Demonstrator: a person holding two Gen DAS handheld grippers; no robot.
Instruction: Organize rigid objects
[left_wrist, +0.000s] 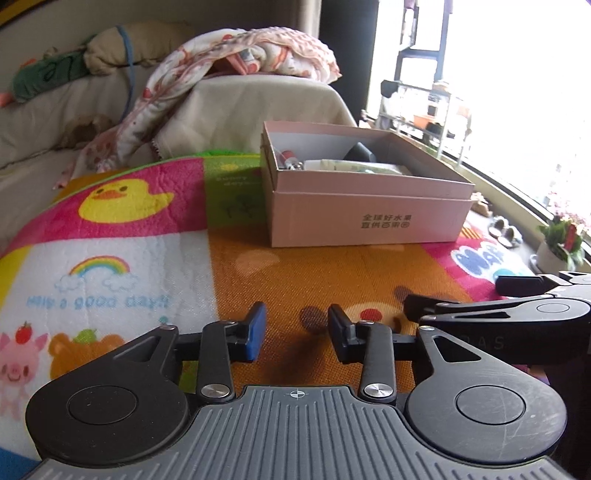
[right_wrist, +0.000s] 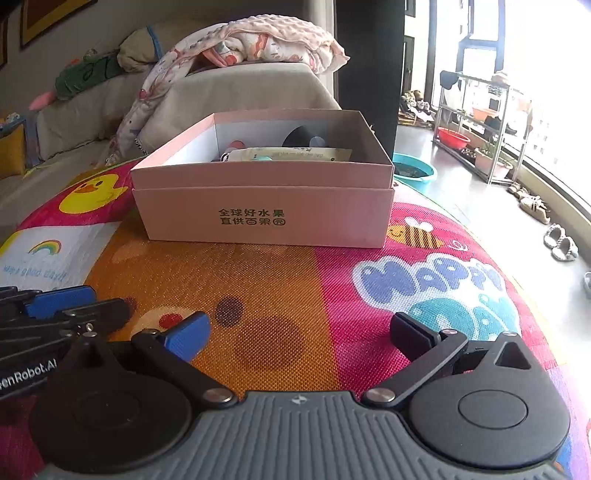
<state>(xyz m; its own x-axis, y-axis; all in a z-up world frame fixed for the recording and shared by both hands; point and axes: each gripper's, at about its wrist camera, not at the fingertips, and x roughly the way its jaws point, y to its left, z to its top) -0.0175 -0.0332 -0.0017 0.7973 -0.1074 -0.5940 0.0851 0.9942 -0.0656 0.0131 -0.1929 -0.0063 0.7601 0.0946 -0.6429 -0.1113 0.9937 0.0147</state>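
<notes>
Nearest, both tools hang low over the play mat (right_wrist: 280, 295) with nothing in either. The left gripper (left_wrist: 297, 330) has its pads a modest gap apart and bare orange mat between them. The right gripper (right_wrist: 301, 334) stands spread wide, likewise empty. The two sit close together, the left tool's fingers showing at the edge of the right wrist view.

No loose item lies on the mat between the tools and the pink box (right_wrist: 264, 206). In my judgement the sorting is at or near its end, and the step in hand is a withdrawal or a last check. Done well, that means keeping both tools clear of the box's near wall and of each other.

Further off, the box sits on the mat, open-topped, its long axis across the view and its printed long side toward the grippers. From the left wrist it appears turned, a corner nearer. Inside, a pale flat packet (right_wrist: 295, 154) lies along the box's length. A dark rounded item (right_wrist: 301, 136) sits behind it and something red (left_wrist: 288, 154) at the left end; their headings cannot be told.

Beyond stands a covered sofa (right_wrist: 229, 96) with a blanket (right_wrist: 266, 40) over its arm.
</notes>
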